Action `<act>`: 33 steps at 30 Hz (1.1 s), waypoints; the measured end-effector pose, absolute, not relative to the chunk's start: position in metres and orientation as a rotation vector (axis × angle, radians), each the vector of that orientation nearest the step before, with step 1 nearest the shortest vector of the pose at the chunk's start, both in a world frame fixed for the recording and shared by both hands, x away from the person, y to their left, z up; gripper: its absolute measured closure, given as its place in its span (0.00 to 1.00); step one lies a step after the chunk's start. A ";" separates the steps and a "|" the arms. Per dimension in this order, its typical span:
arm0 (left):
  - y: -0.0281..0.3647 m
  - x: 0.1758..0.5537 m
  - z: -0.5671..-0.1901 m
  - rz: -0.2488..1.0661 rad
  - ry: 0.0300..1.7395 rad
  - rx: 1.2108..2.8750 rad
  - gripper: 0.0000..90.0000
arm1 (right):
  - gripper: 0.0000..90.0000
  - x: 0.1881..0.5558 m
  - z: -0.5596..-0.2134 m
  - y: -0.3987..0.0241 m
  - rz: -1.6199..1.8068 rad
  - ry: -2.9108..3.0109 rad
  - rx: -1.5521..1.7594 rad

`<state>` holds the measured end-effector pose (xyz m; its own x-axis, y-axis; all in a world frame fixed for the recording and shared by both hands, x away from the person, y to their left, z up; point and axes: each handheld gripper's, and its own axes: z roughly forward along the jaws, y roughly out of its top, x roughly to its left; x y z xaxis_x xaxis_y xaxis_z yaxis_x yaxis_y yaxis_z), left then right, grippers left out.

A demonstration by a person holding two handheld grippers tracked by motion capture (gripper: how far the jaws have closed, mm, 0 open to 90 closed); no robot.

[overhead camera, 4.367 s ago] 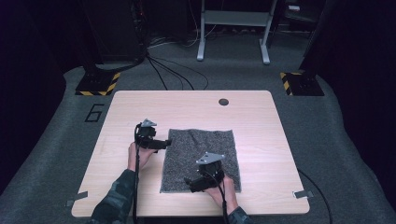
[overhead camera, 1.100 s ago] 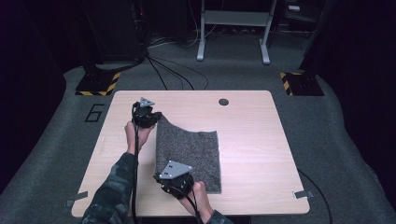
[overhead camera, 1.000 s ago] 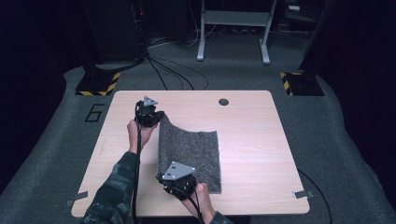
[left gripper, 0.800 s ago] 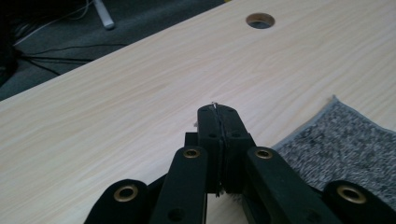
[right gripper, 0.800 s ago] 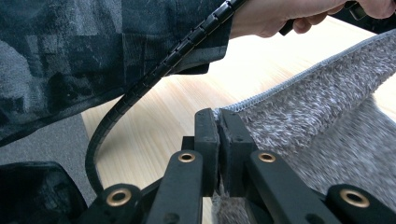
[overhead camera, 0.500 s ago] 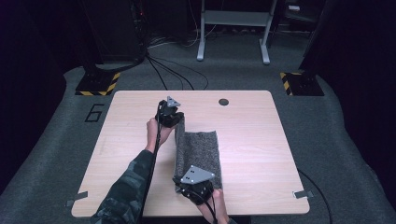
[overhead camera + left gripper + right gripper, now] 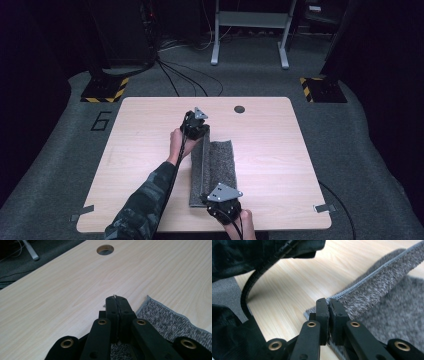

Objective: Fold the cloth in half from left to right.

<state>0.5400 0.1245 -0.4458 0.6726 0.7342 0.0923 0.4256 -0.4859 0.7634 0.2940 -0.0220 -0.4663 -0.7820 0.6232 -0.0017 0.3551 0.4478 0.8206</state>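
A grey towel lies on the pale wooden table, half folded, with its left edge lifted and carried over to the right. My left gripper is shut on the towel's far corner. In the left gripper view the jaws press together at the tip of my left gripper, and the towel trails to their right. My right gripper is shut on the towel's near corner at the table's front edge. The right gripper view has my right gripper pinching the stitched hem of the towel.
A round cable hole sits near the table's far edge, and the same hole is ahead in the left gripper view. Cables and a metal stand lie on the carpet beyond. A camouflage sleeve crosses the table's front left.
Both grippers have carried the towel's left edge to the right, over the rest of the towel. The visible towel has grown narrower as the fold closes.
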 end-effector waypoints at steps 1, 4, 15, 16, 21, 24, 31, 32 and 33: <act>0.123 0.541 -0.449 0.535 0.889 2.158 0.99 | 0.96 0.294 -0.468 -0.023 1.251 2.402 0.850; 0.118 0.543 -0.456 0.521 0.895 2.172 0.99 | 0.96 0.295 -0.475 -0.029 1.230 2.407 0.886; 0.100 0.548 -0.471 0.496 0.895 2.207 0.99 | 0.96 0.294 -0.481 -0.044 1.209 2.379 0.945; 0.099 0.548 -0.471 0.493 0.895 2.214 0.99 | 0.96 0.295 -0.481 -0.046 1.210 2.371 0.946; 0.094 0.550 -0.476 0.495 0.895 2.219 0.99 | 0.95 0.295 -0.485 -0.051 1.189 2.372 0.983; 0.091 0.551 -0.478 0.490 0.890 2.224 0.98 | 0.95 0.295 -0.488 -0.052 1.175 2.373 0.992; 0.085 0.551 -0.480 0.485 0.884 2.234 0.98 | 0.95 0.295 -0.491 -0.057 1.157 2.368 1.009; 0.085 0.551 -0.480 0.485 0.883 2.230 0.98 | 0.95 0.294 -0.491 -0.057 1.149 2.368 1.014; 0.084 0.552 -0.479 0.487 0.879 2.232 0.98 | 0.95 0.294 -0.491 -0.058 1.153 2.367 1.007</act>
<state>0.5516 0.0844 -0.4792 0.7019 0.7064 0.0911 0.4519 -0.5405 0.7096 0.2944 -0.0581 -0.4910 -0.6997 0.7143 0.0182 0.4548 0.4256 0.7823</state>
